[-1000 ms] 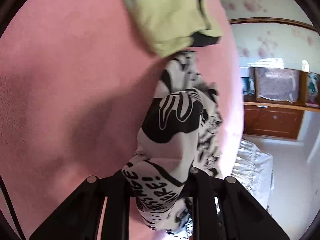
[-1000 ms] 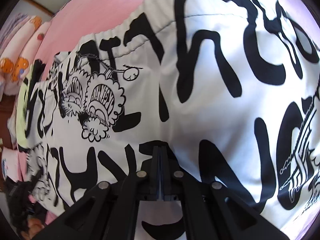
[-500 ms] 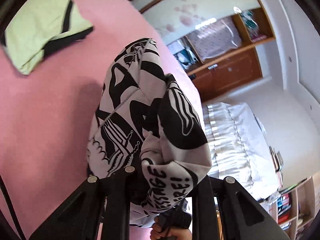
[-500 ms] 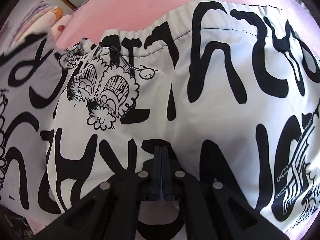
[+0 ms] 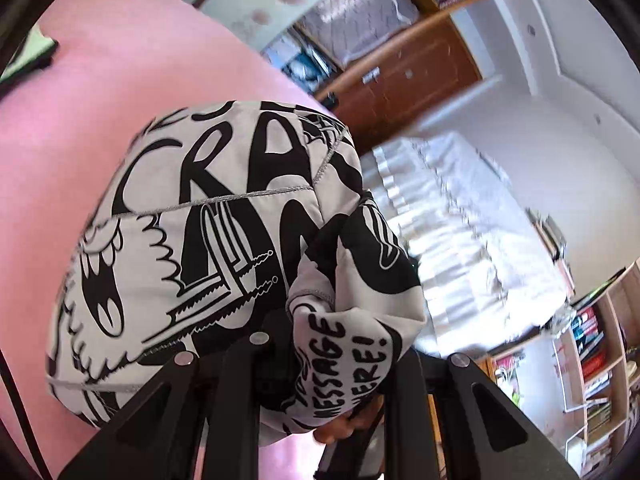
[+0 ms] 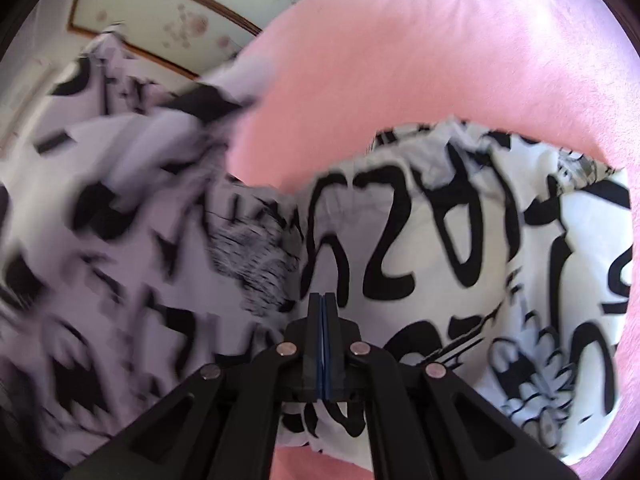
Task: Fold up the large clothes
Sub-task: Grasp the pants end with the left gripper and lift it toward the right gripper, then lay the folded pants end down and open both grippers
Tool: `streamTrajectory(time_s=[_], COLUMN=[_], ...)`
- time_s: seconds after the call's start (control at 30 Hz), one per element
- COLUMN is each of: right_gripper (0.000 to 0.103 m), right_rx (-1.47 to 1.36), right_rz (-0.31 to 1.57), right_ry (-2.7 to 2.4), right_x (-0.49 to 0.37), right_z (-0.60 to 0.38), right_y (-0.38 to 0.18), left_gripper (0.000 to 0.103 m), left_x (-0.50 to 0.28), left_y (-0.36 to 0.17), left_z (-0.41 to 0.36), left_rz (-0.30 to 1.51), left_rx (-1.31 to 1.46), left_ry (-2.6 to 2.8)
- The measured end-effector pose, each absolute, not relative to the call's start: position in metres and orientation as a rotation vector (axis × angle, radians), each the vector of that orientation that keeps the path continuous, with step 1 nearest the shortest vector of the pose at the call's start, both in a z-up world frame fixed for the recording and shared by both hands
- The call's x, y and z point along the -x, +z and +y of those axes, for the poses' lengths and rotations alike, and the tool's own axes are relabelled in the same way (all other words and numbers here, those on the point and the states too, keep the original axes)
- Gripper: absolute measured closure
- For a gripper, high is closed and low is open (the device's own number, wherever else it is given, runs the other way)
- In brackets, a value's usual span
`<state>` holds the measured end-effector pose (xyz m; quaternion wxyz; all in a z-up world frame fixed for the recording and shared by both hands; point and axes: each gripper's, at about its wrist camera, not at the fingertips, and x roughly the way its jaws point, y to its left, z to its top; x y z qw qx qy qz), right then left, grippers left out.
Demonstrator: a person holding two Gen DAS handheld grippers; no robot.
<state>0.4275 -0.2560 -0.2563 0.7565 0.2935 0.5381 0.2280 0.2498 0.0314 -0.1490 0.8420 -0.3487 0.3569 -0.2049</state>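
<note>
A white garment with black graffiti print [image 5: 208, 240] hangs bunched from my left gripper [image 5: 320, 344], lifted above the pink bed [image 5: 100, 92]. The left fingers are mostly hidden by the cloth draped over them, and they pinch a fold. In the right wrist view the same garment [image 6: 460, 248] lies partly on the pink bed [image 6: 420, 72], with its left part lifted and blurred [image 6: 100, 220]. My right gripper [image 6: 322, 312] is shut, its fingers pressed together on the cloth's edge.
A green and black garment [image 5: 28, 52] lies at the far left of the bed. Beyond the bed are a wooden cabinet [image 5: 408, 80], a white ruffled bed cover [image 5: 460, 232] and bookshelves [image 5: 600, 352]. A wall panel [image 6: 160, 20] shows at the back.
My left gripper has lifted and swung its bunch of cloth up and over. The right gripper has pulled back, and the flat garment is now folded over, blurred on the left.
</note>
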Motion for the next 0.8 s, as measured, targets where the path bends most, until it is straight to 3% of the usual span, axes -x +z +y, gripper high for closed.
streamTrajectory(time_s=[0.23, 0.43, 0.63, 0.7, 0.77, 0.8], right_gripper=[0.103, 0.103, 0.103, 0.103, 0.103, 0.103], right_rx=[-0.498, -0.697, -0.671, -0.715, -0.74, -0.744], right_rz=[1.155, 1.16, 1.218, 1.24, 1.265, 1.272], right_ry=[0.419, 0.349, 0.31, 0.33, 0.347, 0.354], right_x=[-0.43, -0.421, -0.41, -0.406, -0.407, -0.402], right_z=[-0.332, -0.397, -0.418, -0.42, -0.436, -0.435], right_y=[-0.252, -0.283, -0.282, -0.283, -0.287, -0.287], left_gripper=[0.087, 0.087, 0.085, 0.079, 0.064, 0.062], left_x=[-0.256, -0.268, -0.269, -0.266, -0.254, -0.247], left_y=[-0.179, -0.212, -0.234, -0.24, -0.256, -0.262], left_z=[-0.045, -0.078, -0.109, -0.126, -0.142, -0.151], left_rz=[0.87, 0.967, 0.994, 0.978, 0.97, 0.967], left_rx=[0.61, 0.375, 0.194, 0.071, -0.074, -0.144], left_ry=[-0.374, -0.295, -0.22, -0.209, -0.225, -0.23])
